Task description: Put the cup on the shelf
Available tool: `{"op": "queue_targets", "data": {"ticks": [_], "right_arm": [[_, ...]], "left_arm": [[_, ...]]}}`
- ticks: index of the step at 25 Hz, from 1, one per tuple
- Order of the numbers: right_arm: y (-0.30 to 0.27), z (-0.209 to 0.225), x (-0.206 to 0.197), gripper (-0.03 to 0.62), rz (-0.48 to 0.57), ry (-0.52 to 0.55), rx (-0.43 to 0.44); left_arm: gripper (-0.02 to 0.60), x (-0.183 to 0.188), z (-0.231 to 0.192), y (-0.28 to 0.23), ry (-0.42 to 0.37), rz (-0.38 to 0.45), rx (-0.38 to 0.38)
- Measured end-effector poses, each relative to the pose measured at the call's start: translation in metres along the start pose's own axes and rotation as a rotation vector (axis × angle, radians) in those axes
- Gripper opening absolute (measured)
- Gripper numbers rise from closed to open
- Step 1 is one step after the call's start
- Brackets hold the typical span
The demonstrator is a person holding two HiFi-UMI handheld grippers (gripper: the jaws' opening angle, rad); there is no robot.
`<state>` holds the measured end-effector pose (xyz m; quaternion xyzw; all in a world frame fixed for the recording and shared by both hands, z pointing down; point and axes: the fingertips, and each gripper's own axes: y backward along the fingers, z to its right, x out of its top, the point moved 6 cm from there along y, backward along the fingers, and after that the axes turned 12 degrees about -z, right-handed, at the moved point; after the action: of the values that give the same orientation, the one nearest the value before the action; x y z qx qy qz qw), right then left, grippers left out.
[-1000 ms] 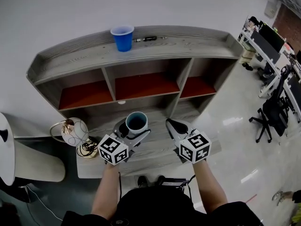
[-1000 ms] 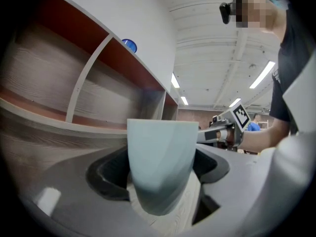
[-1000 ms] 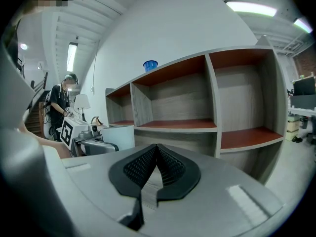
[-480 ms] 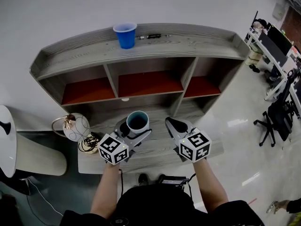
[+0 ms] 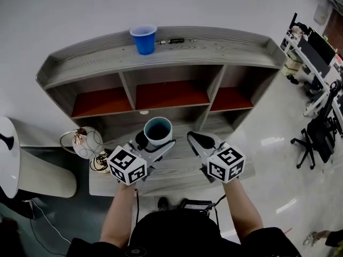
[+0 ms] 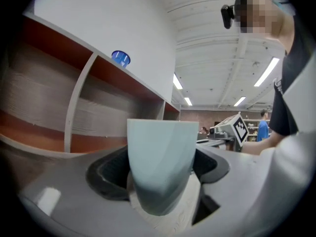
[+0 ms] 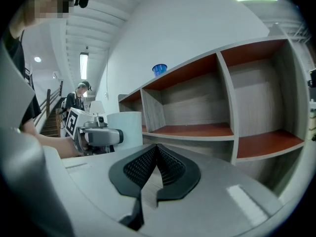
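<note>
Cup sits clamped upright in the fingers of the left gripper in front of the shelf, not yet placed there, while the right gripper has its fingers together and empty.

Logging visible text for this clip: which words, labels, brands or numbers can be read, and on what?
None can be read.
The cube on the left claw and the cube on the right claw show only black-and-white square patterns.
Pen on the shelf top: too small to tell.

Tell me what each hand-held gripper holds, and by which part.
The left hand-held gripper clamps the pale blue cup by the sides of its lower body, upright. The right hand-held gripper is shut on nothing.
</note>
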<state>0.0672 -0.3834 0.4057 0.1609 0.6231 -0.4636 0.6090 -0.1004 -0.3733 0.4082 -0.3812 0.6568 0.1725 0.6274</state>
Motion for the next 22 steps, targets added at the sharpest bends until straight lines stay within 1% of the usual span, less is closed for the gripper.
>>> {"op": "queue_targets", "data": {"ticks": [4,10,15,22], "right_arm": [[0.003,0.005,0.025,0.012,0.050,0.009,0.007],[0.001,0.021,0.058,0.012,0.096,0.031,-0.052],[-0.009,0.034,0.076,0.014,0.097,0.058,-0.104],[-0.024,0.049,0.087,0.012,0.092,0.056,-0.101]], "left_arm": [[0.373,0.022,-0.010,-0.008,-0.008,0.003,0.056],[0.373,0.051,-0.025,-0.029,-0.003,0.006,0.139],[0.373,0.072,-0.040,-0.044,0.001,0.023,0.196],[0.373,0.090,-0.070,-0.064,0.017,0.037,0.261]]}}
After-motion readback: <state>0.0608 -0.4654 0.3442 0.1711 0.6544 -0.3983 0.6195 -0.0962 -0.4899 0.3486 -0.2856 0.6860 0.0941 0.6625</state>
